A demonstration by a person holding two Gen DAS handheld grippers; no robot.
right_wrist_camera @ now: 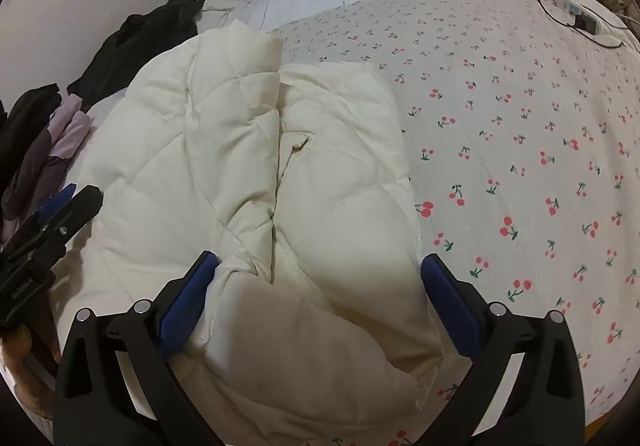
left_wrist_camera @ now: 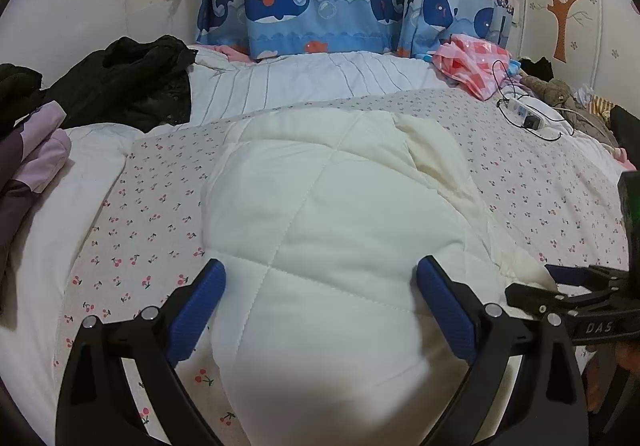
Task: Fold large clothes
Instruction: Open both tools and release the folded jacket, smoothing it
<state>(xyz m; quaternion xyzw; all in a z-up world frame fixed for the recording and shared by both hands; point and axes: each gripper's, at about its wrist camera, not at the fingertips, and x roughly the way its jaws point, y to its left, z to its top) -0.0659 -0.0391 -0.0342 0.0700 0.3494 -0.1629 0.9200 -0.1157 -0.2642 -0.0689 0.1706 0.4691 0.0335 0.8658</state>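
Observation:
A cream quilted jacket (left_wrist_camera: 328, 214) lies partly folded on a bed with a cherry-print cover (left_wrist_camera: 160, 214). My left gripper (left_wrist_camera: 320, 274) is open, its blue pads on either side of the jacket's near end. In the right wrist view the jacket (right_wrist_camera: 248, 150) shows a sleeve laid over its middle. My right gripper (right_wrist_camera: 320, 270) is open too, with the jacket's near edge lying between its fingers. The right gripper (left_wrist_camera: 568, 286) shows at the right edge of the left wrist view. The left gripper (right_wrist_camera: 60, 214) sits at the left edge of the right wrist view, with a hand (right_wrist_camera: 18, 346) below it.
Black clothes (left_wrist_camera: 124, 82) and a purple garment (left_wrist_camera: 32, 166) lie at the left. A pink checked cloth (left_wrist_camera: 472, 62), a power strip (left_wrist_camera: 528, 114) with cables and more clothes lie at the far right. A whale-print curtain (left_wrist_camera: 320, 6) hangs behind the bed.

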